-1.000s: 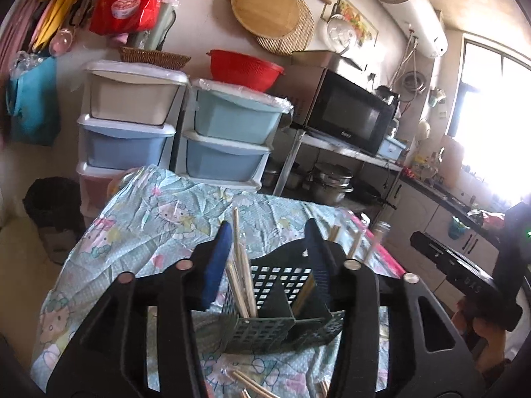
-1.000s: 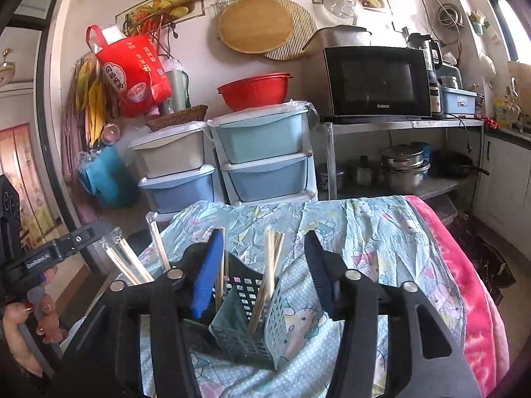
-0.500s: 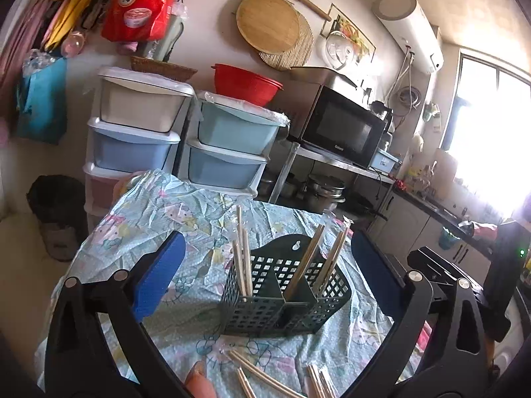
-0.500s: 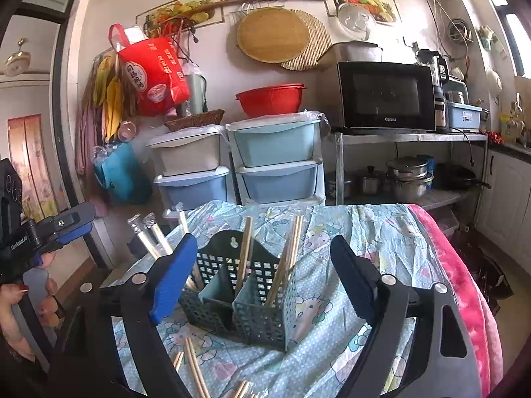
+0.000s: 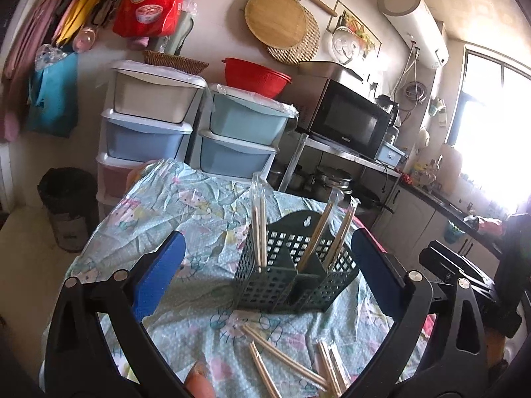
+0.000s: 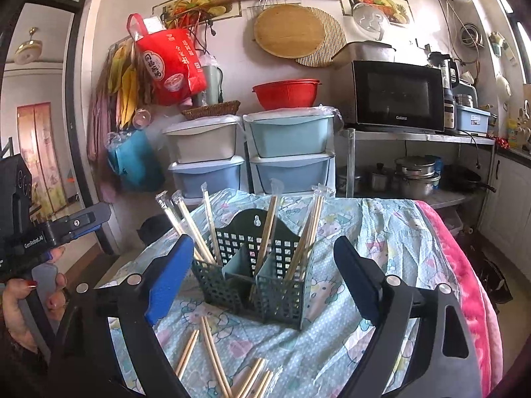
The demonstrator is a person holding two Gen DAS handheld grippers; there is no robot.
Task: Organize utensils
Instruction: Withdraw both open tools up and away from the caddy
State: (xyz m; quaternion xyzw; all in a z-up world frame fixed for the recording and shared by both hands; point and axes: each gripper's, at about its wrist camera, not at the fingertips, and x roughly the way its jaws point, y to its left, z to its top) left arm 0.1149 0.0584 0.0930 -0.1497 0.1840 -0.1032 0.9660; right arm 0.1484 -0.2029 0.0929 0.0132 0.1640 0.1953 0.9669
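Note:
A dark green perforated utensil basket [image 5: 282,285] [image 6: 232,285] stands on the table with the light blue cartoon cloth [image 5: 166,215] [image 6: 381,232]. Wrapped wooden chopsticks [image 5: 259,225] [image 6: 312,232] stand upright in its compartments. More chopsticks [image 5: 282,358] [image 6: 212,348] lie loose on the cloth in front of it. My left gripper [image 5: 267,235] is wide open, short of the basket, holding nothing. My right gripper [image 6: 264,241] has its jaws opening, also short of the basket; its pads touch nothing.
Stacked plastic drawers [image 5: 149,132] with a red colander [image 6: 285,93] stand behind the table, with a microwave [image 6: 398,96] on a metal rack to the right. A pink blanket [image 6: 464,282] covers the table's right edge. A black bin [image 5: 66,205] sits on the floor at left.
Both grippers have opened wide and drawn back from the basket. The chopsticks that were between their fingers now stand in it. Loose chopsticks have come into view in front.

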